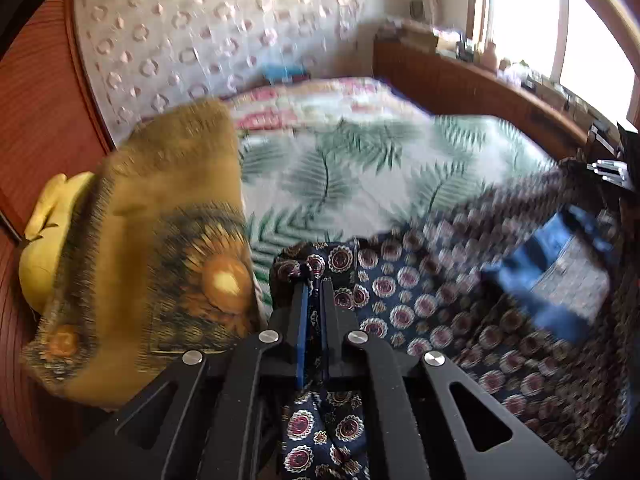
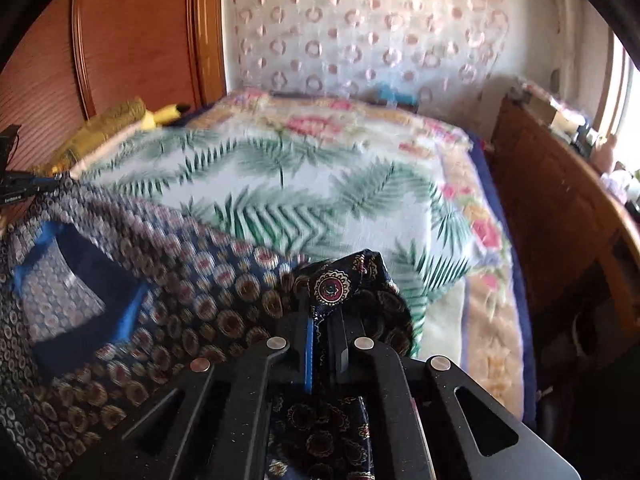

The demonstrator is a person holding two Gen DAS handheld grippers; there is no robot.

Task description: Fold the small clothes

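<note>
A navy garment (image 1: 440, 300) printed with red and gold medallions is stretched between both grippers above the bed. My left gripper (image 1: 314, 280) is shut on one corner of it, with cloth bunched over the fingertips and hanging below the jaws. My right gripper (image 2: 326, 312) is shut on the opposite corner of the same navy garment (image 2: 180, 280), whose fabric folds over its tips. A blue-edged opening in the garment (image 1: 560, 264) shows between the two grips. In the left wrist view the right gripper (image 1: 608, 172) appears at the far right edge.
A bedspread with green palm leaves (image 1: 360, 172) covers the bed, with a floral blanket (image 2: 328, 120) beyond it. A mustard sunflower-print cloth (image 1: 160, 240) and a yellow plush toy (image 1: 44, 248) lie at the left. A wooden headboard shelf (image 1: 480, 80) and wooden wardrobe (image 2: 132, 40) border the bed.
</note>
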